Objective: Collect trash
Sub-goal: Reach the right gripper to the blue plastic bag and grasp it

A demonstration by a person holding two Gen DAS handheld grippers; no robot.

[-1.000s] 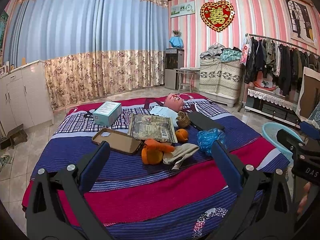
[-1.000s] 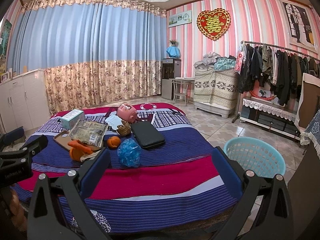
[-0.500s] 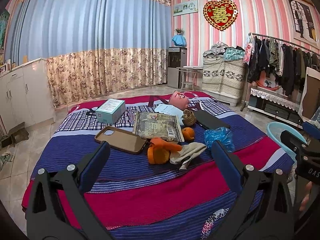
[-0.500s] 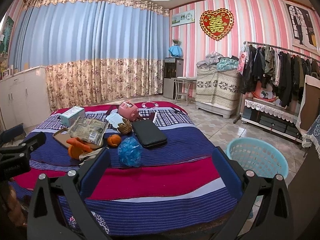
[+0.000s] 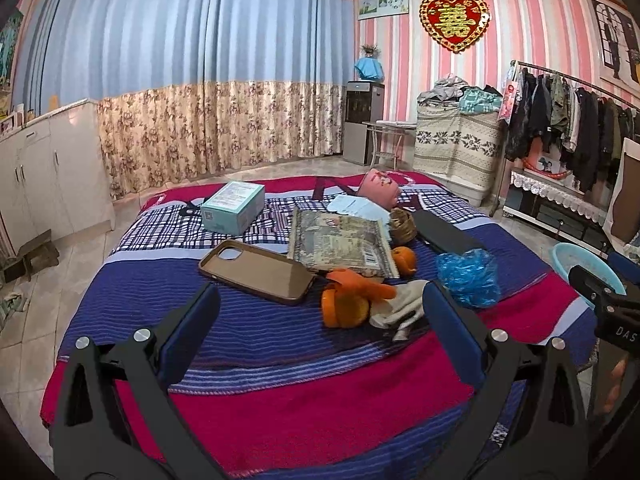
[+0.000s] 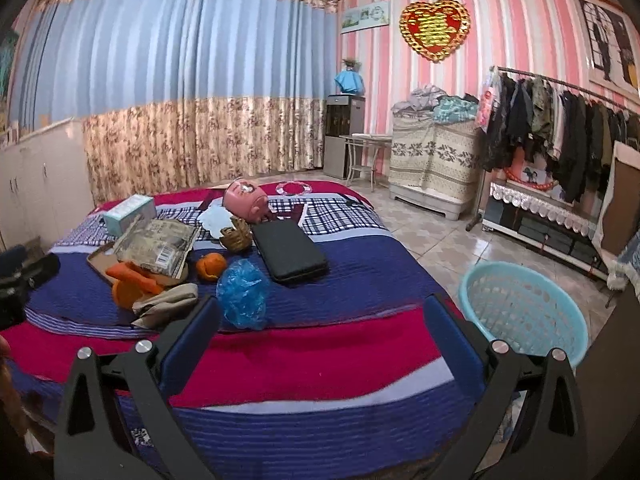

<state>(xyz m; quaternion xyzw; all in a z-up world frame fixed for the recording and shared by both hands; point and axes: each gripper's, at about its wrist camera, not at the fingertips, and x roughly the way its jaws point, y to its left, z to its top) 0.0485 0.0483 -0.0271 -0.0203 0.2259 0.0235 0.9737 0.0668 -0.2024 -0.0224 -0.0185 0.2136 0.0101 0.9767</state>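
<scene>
On the striped bed point(image 5: 320, 392) lie a crumpled blue plastic bag point(image 5: 468, 278), orange peel pieces point(image 5: 348, 300), a crumpled beige paper point(image 5: 398, 306), a small orange point(image 5: 404, 258) and a printed wrapper point(image 5: 340, 246). In the right wrist view the blue bag point(image 6: 242, 294), peels point(image 6: 130, 282) and beige paper point(image 6: 168, 304) lie at the left. A light blue basket point(image 6: 524, 308) stands on the floor right of the bed. My left gripper point(image 5: 320, 320) is open and empty above the bed's near edge. My right gripper point(image 6: 320, 324) is open and empty, short of the bag.
Also on the bed are a brown phone case point(image 5: 256, 272), a teal box point(image 5: 234, 208), a black case point(image 6: 290, 252), a pink piggy bank point(image 6: 246, 202) and a small woven basket point(image 6: 236, 236). A clothes rack point(image 6: 560, 120) and white cabinets point(image 5: 52, 176) line the walls.
Both grippers have moved a little closer to the bed and its items; the views shifted slightly. Both stayed open and empty.
</scene>
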